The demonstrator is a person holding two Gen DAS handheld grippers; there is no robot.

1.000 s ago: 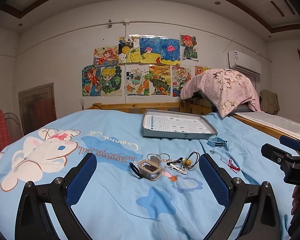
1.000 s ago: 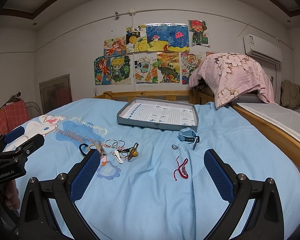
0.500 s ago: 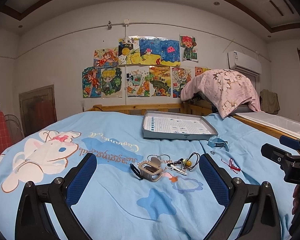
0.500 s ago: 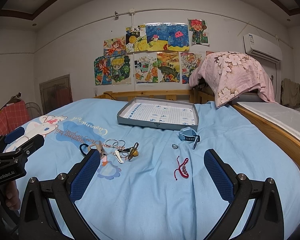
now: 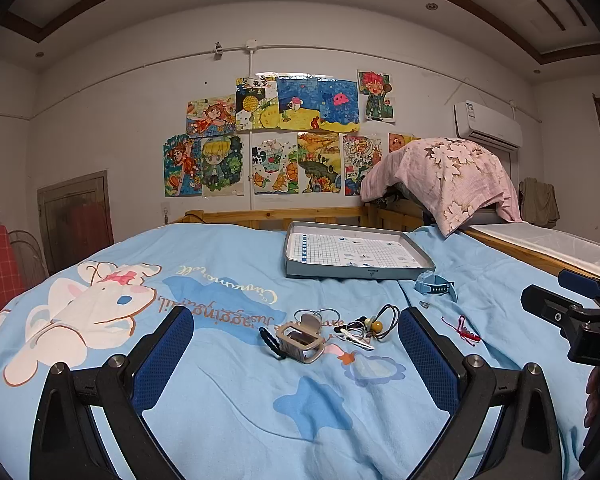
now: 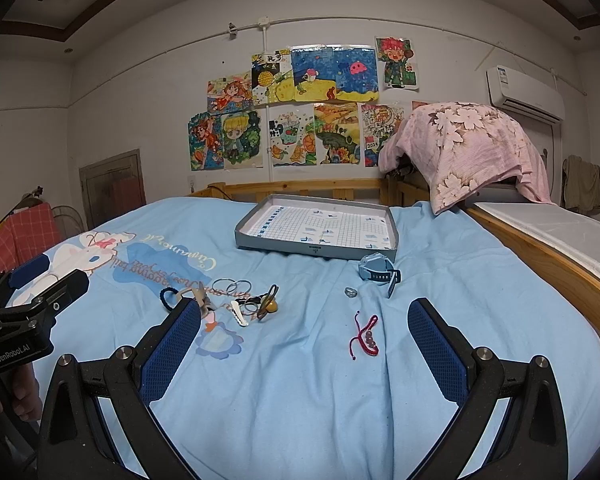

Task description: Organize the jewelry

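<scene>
A light blue bedsheet printed with a white cartoon rabbit covers the near bed. On the far wall hang colourful children's drawings. At far right, a pink floral cloth sits beneath a white air conditioner.

clip: partly behind left finger of right tongs | pile: tangled, pieces too small to tell apart | ring: tiny, detail unclear | hand: cut by left edge, mostly behind left tongs' handle
</scene>
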